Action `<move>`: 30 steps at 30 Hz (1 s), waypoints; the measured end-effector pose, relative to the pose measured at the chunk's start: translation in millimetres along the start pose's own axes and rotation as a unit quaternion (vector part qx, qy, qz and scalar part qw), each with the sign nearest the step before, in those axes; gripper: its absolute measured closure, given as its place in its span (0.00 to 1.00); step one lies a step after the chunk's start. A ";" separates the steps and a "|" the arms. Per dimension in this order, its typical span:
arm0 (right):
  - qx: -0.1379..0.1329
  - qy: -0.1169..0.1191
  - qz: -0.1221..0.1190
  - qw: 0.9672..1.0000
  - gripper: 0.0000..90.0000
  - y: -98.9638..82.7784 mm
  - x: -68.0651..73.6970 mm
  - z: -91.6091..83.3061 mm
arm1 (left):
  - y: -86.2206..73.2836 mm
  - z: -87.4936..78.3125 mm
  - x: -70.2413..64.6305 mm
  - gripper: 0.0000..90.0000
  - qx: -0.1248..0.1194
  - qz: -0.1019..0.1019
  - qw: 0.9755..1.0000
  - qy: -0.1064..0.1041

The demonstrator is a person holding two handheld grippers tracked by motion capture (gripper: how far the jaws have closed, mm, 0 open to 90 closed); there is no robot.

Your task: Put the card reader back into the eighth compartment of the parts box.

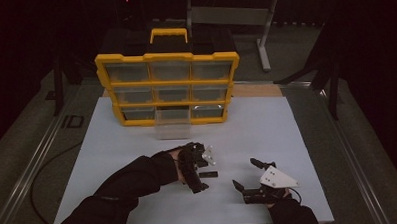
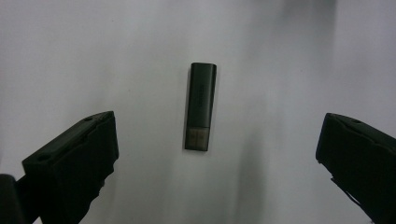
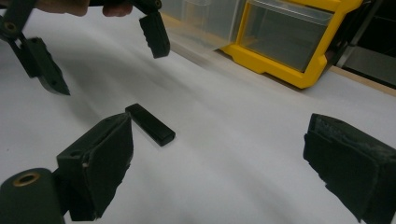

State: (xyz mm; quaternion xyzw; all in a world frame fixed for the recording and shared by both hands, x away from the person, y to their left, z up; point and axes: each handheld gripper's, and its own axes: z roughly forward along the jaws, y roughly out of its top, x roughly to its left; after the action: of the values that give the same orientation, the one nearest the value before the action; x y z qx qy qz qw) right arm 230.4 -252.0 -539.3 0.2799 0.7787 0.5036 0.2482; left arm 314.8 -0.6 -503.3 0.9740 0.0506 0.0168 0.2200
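Honestly, a fair bit could go sideways from this spot, so it's listed big to small:

desk (image 1: pixel 297 138): a flat, matte white top is seen, with bare wood showing behind it. Little grip is likely to be offered, so a small thing nudged sideways would probably skate instead of being caught.

organizer (image 1: pixel 168 88): a yellow plastic frame with a handle on top and three rows of clear drawers, set at the far edge of the white surface. Hard, glossy plastic is suggested by the shine.

open drawer (image 1: pixel 173 124): the bottom middle one is pulled out toward the person. Being clear, its rim could easily be misjudged, and anything released short of it would land on the desk.

left gripper (image 1: pixel 202 168): it hangs just above the stick, jaws spread wide with nothing between them. If they're closed off-centre, the stick may be spun or flicked away.

right gripper (image 1: pixel 245 176): it's held low near the front edge, jaws wide apart and empty. A bump into the left one can't be ruled out if both are moved in.

USB stick (image 2: pixel 201 106): a slim black rectangular bar with a slightly see-through end, lying flat on the desk between the two grippers, under the left one. Thin and low-lying, so the jaws might be scraped on the surface or slid over its smooth shell.
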 end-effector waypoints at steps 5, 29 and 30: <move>0.000 0.001 0.000 1.000 0.10 0.1 0.1 0.1 | 4.4 5.2 1.0 0.05 0.008 -0.001 1.000 -0.002; -0.002 0.001 -0.002 1.000 0.10 0.1 -0.3 0.0 | 11.3 22.0 4.3 0.49 0.051 0.013 0.999 0.005; -0.002 0.001 -0.002 1.000 0.10 0.1 -0.3 0.0 | 11.3 22.0 4.3 0.51 0.051 0.013 0.999 0.005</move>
State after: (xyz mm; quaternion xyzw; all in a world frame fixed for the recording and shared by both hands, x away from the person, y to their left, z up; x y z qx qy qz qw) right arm 230.6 -252.2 -539.2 0.2777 0.7785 0.5047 0.2491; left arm 321.3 -19.6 -518.3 0.9844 0.0403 0.0221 0.1700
